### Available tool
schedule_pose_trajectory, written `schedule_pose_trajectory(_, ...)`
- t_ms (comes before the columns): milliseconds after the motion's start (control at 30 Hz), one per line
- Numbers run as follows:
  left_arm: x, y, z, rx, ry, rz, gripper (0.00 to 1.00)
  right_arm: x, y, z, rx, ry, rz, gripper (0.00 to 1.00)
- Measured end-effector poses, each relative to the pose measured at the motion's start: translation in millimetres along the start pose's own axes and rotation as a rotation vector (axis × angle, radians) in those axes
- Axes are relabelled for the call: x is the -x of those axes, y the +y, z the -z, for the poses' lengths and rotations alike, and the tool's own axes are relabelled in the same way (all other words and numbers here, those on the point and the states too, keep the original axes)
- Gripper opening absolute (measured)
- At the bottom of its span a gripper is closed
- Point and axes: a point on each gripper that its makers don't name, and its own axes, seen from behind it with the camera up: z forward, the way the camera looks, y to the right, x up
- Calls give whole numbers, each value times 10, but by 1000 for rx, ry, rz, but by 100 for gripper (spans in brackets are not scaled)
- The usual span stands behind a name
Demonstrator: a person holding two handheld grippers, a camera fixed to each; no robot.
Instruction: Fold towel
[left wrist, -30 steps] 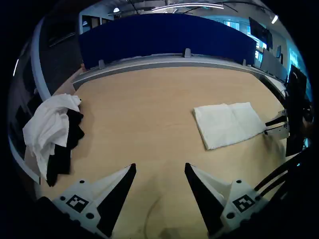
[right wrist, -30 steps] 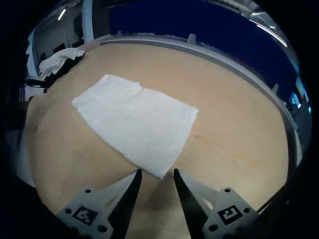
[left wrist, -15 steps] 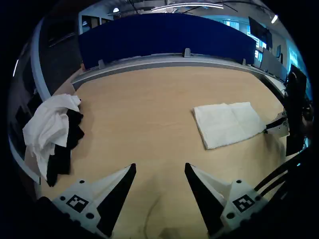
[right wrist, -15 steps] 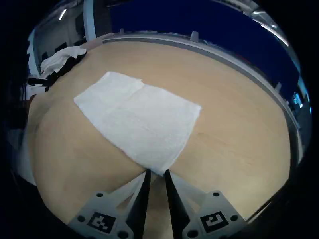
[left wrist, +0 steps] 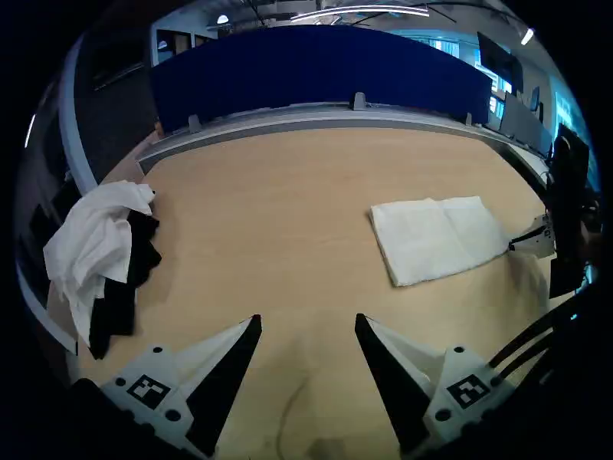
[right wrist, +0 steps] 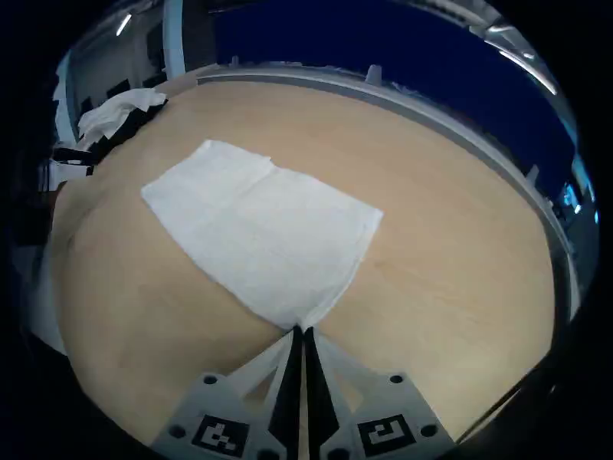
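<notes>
The bench (left wrist: 291, 199) has a pale wood-grain top with a grey rail along its far edge. In the left gripper view, a white towel (left wrist: 437, 238) lies flat on the top near the right edge, folded to a rough rectangle with a faint crease across it. In the right gripper view, the towel's nearest corner is drawn up into a small peak and its far edge shows a small step. A heap of white cloth over black cloth (left wrist: 96, 245) sits at the left edge of the bench, well apart from the towel. Bare wood lies between the two.
</notes>
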Motion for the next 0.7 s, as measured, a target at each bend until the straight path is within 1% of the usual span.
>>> schedule_pose_trajectory(200, -19, 0, 4, 1, 1, 4, 90, -171, 55, 73, 15, 31, 8, 2)
schedule_pose_trajectory(400, -54, 4, 22, 2, 9, 5, 90, -465, 55, 173, 14, 81, 25, 2)
schedule_pose_trajectory(700, -68, -16, 37, 3, 15, 4, 90, -1064, -30, 317, 16, 163, 103, 3)
